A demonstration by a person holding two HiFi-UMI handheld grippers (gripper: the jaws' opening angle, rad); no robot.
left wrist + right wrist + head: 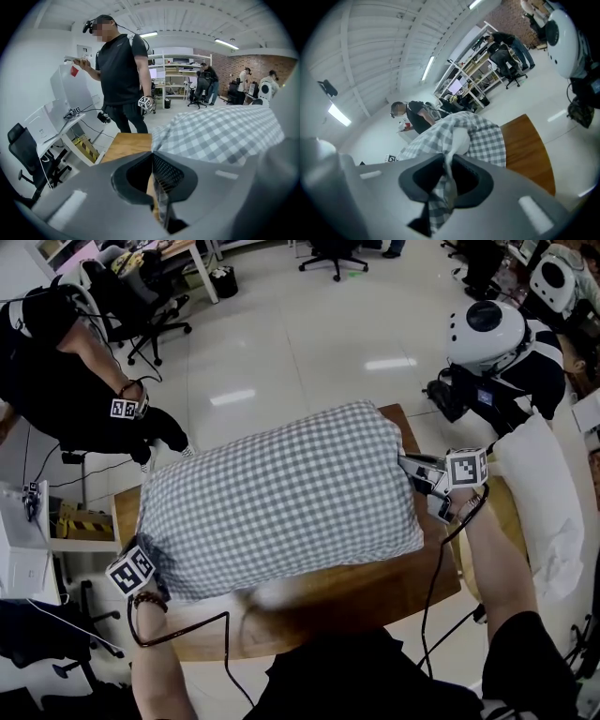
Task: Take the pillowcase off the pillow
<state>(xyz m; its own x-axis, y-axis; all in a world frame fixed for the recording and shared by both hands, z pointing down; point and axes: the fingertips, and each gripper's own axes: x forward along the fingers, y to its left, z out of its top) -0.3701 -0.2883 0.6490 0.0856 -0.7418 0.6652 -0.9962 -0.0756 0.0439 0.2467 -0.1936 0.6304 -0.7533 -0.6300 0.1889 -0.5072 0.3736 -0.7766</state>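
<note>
Pinching a fold of the grey-and-white checked fabric pillowcase (281, 498) at its right end, the right gripper (446, 173) was clamped on cloth. The left gripper (152, 153), closed tight, sat at the opposite corner over the round wooden table (319, 606). Advised: pin the white pillow (460, 137), pull steadily.

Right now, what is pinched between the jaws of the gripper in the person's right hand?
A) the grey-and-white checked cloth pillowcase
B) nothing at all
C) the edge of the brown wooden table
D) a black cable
A: the right gripper view shows the right gripper closed on a fold of the grey-and-white checked cloth pillowcase.
</note>
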